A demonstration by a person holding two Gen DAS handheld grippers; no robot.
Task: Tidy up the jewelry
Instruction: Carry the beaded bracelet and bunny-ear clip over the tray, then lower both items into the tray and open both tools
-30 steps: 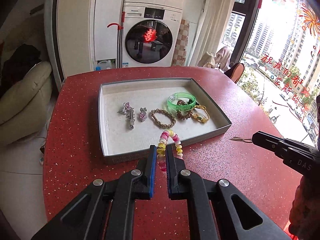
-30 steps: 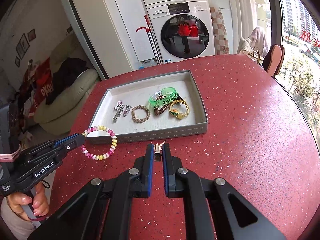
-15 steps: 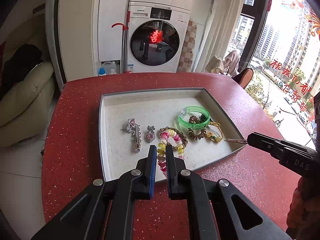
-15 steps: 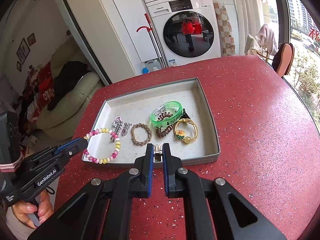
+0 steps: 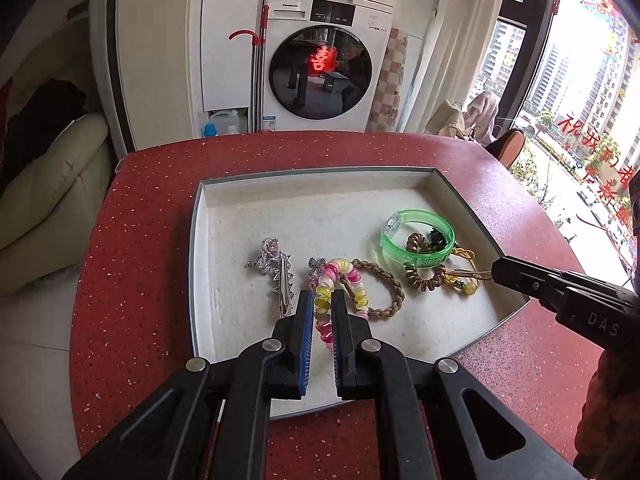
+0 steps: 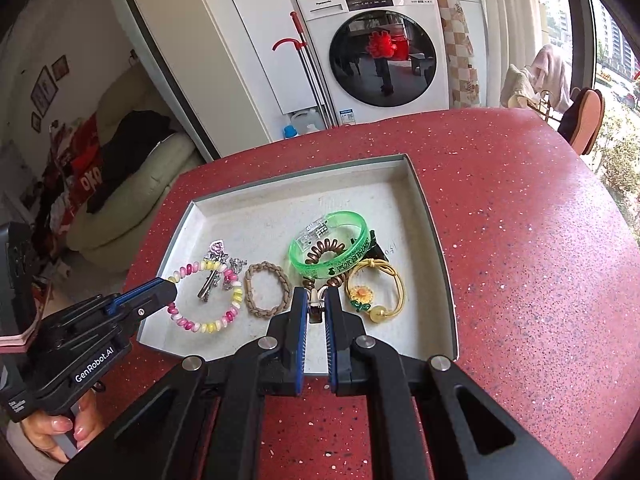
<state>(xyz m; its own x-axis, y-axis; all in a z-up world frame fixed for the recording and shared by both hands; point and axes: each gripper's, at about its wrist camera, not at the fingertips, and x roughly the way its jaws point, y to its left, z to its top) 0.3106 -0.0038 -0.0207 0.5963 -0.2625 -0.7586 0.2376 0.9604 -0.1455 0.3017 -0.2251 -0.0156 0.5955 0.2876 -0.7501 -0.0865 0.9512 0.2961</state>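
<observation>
My left gripper (image 5: 321, 300) is shut on a pink and yellow bead bracelet (image 5: 340, 280) and holds it over the grey tray (image 5: 320, 184), above the silver hair clips (image 5: 278, 272); the bracelet also shows in the right wrist view (image 6: 208, 298). My right gripper (image 6: 316, 300) is shut on a small metal hair clip (image 6: 316, 308) at the tray's front part, near the brown braided bracelet (image 6: 267, 290). A green bangle (image 6: 330, 244), a brown coil hair tie (image 6: 324, 250) and a yellow flower hair tie (image 6: 374, 292) lie in the tray.
The tray sits on a red speckled round table (image 6: 520, 260). A washing machine (image 5: 320, 60) and a cream sofa (image 5: 48, 184) stand beyond the table. A chair (image 6: 584, 120) is at the far right edge.
Both grippers have moved forward over the tray. The bead bracelet went from in front of the tray's front wall to above the silver clips inside. The right gripper's clip now hangs over the tray's front.
</observation>
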